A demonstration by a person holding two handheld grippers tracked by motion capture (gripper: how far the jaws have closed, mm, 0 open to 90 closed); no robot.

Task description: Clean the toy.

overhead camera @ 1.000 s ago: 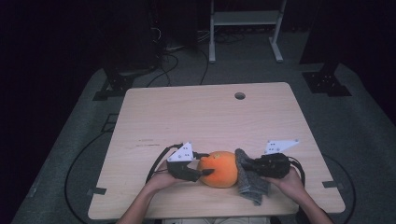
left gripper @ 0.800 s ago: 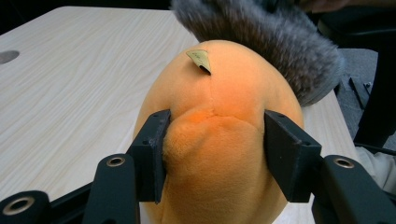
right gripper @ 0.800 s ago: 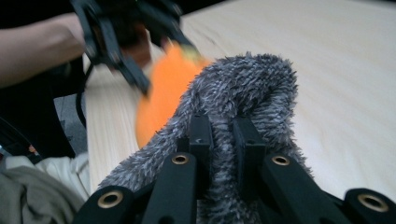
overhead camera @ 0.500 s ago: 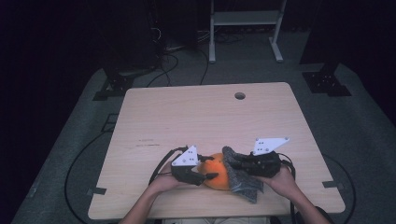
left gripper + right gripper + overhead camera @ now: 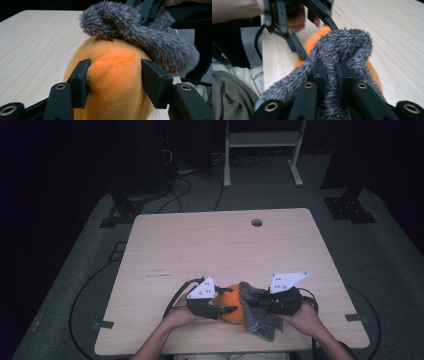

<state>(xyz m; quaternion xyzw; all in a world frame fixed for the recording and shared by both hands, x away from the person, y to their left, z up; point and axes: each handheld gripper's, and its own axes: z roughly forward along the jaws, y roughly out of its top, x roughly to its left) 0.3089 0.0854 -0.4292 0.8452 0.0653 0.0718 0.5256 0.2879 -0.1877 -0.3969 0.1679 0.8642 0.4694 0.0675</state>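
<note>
Orange plush toy [image 5: 234,306] sits near the front edge of the wooden surface [image 5: 215,245], between the two claws. Grey furry cloth [image 5: 257,317] is draped over the toy's top and right side, lower end trailing onto the surface toward the person.

Left claw [image 5: 114,75]: clenched on the orange plush, both pads pressed into the fabric, a fold of it bulging between the jaws. In the high view it comes at the toy from the left [image 5: 220,306].

Right claw [image 5: 330,72]: clenched on the grey cloth, jaws nearly together with a pinch of fur between them. In the high view it holds the cloth against the toy's right side [image 5: 255,301].

The two claws are close to each other, with the toy between. Surface has a round cable hole [image 5: 257,222] at the far side, well apart from everything.
</note>
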